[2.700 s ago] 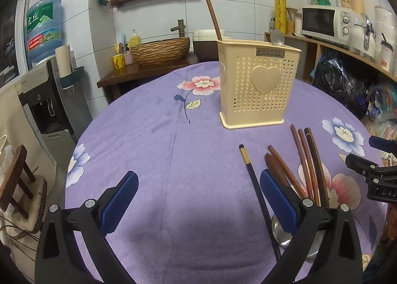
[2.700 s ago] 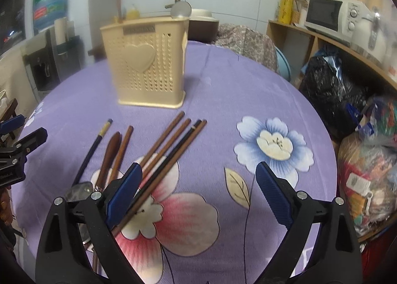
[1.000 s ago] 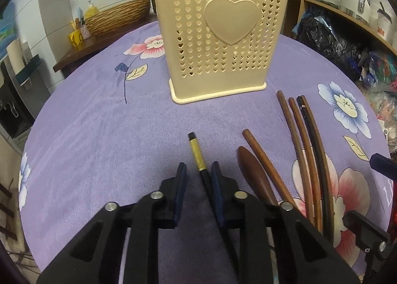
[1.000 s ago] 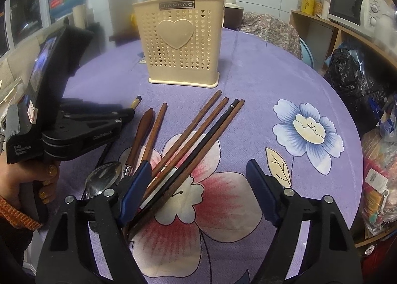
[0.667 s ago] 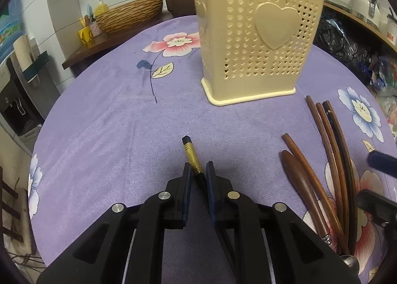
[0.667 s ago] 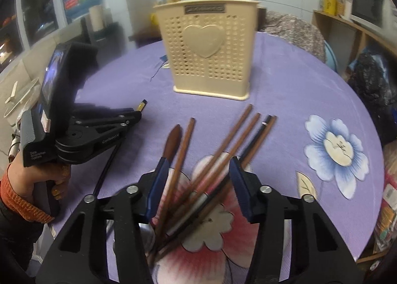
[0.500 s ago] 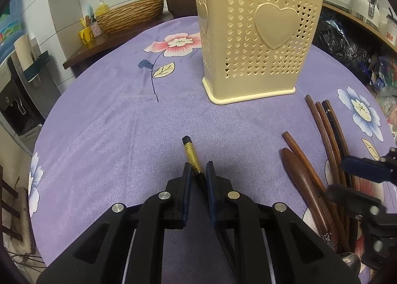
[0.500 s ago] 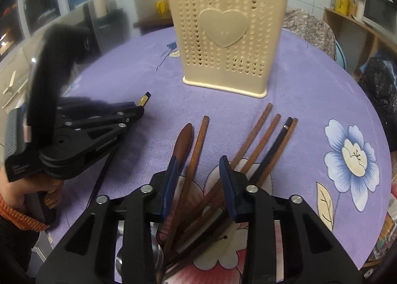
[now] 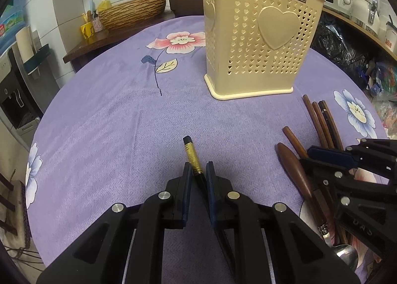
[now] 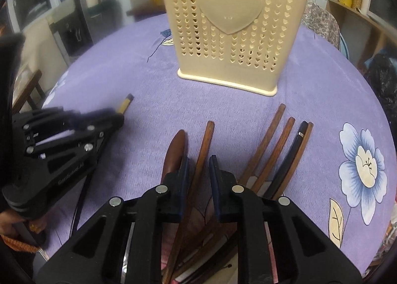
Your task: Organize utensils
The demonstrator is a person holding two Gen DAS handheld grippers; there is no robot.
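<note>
The left claw (image 9: 197, 173) is pinching a black chopstick with a gold band (image 9: 192, 157), its pads pressed on the shaft just behind the gold part. The tip is sticking out ahead of the claw, angled a little left of the cream basket (image 9: 258, 43) standing farther back on the purple table (image 9: 111, 115).

The right claw (image 10: 198, 167) has just been closing, and a brown chopstick (image 10: 206, 142) is lying between its pads. The gap is narrow, but I cannot tell whether both pads are pressing on the stick yet. A dark wooden handle (image 10: 175, 152) is lying just beside the left pad, touching or nearly so. The other chopsticks (image 10: 280, 150) are fanned out to the right, well clear of the pads.

Both sticks are lying flat with their long axes pointing away from the claws, roughly toward the basket. So the coming move probably turns on tipping each stick upright, since the basket opens at the top. The basket is sitting straight ahead of the right claw and ahead and to the right of the left one.
</note>
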